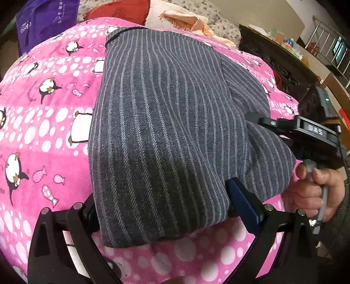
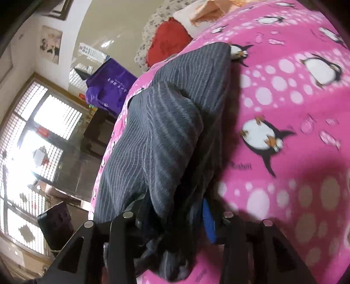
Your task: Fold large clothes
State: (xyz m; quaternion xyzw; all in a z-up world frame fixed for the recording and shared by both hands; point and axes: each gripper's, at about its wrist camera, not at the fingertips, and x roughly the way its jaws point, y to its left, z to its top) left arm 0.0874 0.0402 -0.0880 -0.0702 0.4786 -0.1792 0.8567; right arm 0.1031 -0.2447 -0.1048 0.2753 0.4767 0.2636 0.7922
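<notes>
Left gripper (image 1: 166,209): its jaws stood wide apart, straddling the near edge of the folded striped garment (image 1: 166,122); we could not see either pad pinching cloth, so we read it as released. Right gripper (image 2: 175,220): cloth bunched between its blue-padded fingers (image 2: 207,220), and in the left wrist view its tip met the garment's right-hand bulge; we judged it clenched on that fold, though shadow hid the contact. The person's right hand (image 1: 315,190) held its trigger.

The garment, a grey pinstriped woven piece, lay in several thick layers on the pink penguin blanket (image 1: 43,135). We judged it soft, fairly heavy and not slippery. It would drape and sag if lifted by one point, so the doubled edges and corners offered the best hold.

The blanket looked plush and yielding, covering a bed. Beyond lay a red cushion (image 2: 168,41), a purple bag (image 2: 109,87), a peach cloth (image 1: 186,19) and a barred window (image 2: 32,131).
</notes>
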